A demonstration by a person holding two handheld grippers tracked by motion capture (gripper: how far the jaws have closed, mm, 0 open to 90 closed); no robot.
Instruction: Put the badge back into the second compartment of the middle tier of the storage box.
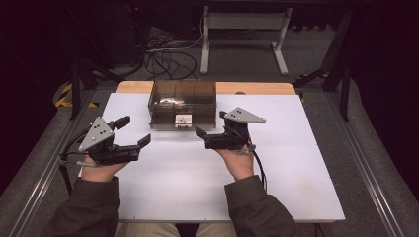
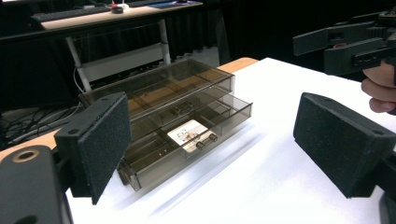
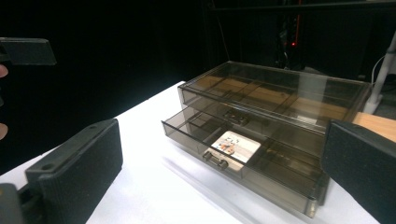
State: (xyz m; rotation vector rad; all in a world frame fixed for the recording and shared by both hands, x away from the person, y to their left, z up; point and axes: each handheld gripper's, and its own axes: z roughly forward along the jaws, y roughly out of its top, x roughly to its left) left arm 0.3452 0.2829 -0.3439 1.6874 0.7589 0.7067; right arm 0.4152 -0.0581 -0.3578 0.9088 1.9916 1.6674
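Observation:
A smoky see-through box (image 1: 183,101) with two drawers stands at the back middle of the white table. Its lower drawer (image 3: 243,156) is pulled partly out, and a white printed card (image 1: 183,120) lies in its middle compartment. The upper drawer is in, with something pale and shiny (image 1: 168,101) at its left. My left gripper (image 1: 134,131) is held open to the front left of the box, with nothing between its pads (image 2: 100,144). My right gripper (image 1: 211,123) is open just right of the drawer front, also holding nothing. The card (image 2: 189,133) (image 3: 236,143) appears in both gripper views.
The white tabletop (image 1: 197,182) has a wooden strip (image 1: 257,88) along its back edge. Beyond it stand a grey desk frame (image 1: 242,34) and loose floor cables (image 1: 168,59). Metal rails (image 1: 365,168) run along both sides of the table.

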